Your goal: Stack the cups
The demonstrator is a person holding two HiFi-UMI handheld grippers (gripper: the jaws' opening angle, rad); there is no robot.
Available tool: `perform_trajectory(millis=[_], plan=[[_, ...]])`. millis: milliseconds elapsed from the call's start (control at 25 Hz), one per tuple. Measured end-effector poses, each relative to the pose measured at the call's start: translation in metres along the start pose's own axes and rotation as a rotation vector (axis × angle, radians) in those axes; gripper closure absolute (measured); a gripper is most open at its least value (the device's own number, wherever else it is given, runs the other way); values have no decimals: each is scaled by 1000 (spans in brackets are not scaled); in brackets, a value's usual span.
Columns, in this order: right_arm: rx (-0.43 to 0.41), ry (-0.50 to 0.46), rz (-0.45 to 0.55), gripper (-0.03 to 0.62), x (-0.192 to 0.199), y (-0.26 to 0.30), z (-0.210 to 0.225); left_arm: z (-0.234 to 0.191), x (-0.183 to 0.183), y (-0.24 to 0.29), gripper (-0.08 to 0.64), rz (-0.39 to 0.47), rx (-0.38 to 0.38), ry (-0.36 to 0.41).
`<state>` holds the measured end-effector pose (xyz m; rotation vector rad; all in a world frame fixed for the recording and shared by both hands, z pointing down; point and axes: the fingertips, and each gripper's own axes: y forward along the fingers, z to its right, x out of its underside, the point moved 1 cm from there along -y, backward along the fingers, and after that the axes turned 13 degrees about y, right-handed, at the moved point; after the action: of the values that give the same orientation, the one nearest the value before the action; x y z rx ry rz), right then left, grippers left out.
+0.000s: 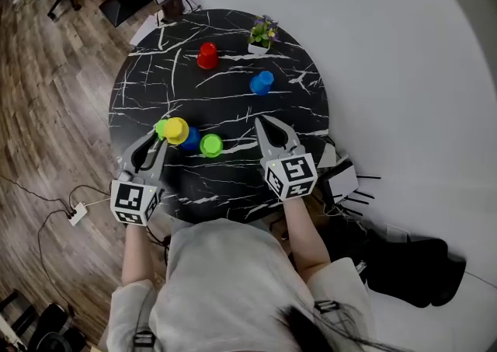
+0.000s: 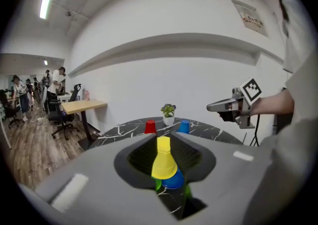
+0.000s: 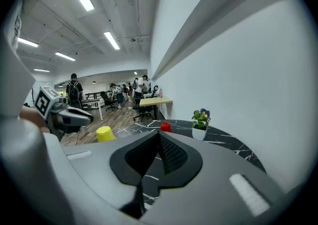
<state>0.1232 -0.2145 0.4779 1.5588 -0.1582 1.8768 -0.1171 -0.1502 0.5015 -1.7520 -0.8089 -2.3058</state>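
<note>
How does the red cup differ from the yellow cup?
The red cup stands alone, far off by the plant. The yellow cup is near, between the jaws of the left gripper, with a blue cup and a green cup close by. Red is free; yellow is gripped. Both are upside down.

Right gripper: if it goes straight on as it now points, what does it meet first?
Likely the red cup, straight beyond the right gripper; depth is unclear, so perhaps the table first.
</note>
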Motion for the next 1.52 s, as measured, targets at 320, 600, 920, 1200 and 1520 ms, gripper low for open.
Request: perform_trajectory(millis=[320, 600, 920, 1200, 1520], plan=[[69, 4, -56, 586, -4, 37, 74, 3, -20, -32, 503, 48, -158, -20], [139, 65, -172, 451, 49, 77, 126, 14, -21, -52, 502, 21, -239, -34], [197, 122, -186, 364, 70, 123, 161, 2, -1, -79, 502, -53, -326, -54], [229, 89, -137, 393, 61, 123, 161, -7, 8, -87, 502, -67, -324, -50], [145, 50, -15, 400, 26, 65, 82, -13, -2, -75, 502, 13, -203, -37]])
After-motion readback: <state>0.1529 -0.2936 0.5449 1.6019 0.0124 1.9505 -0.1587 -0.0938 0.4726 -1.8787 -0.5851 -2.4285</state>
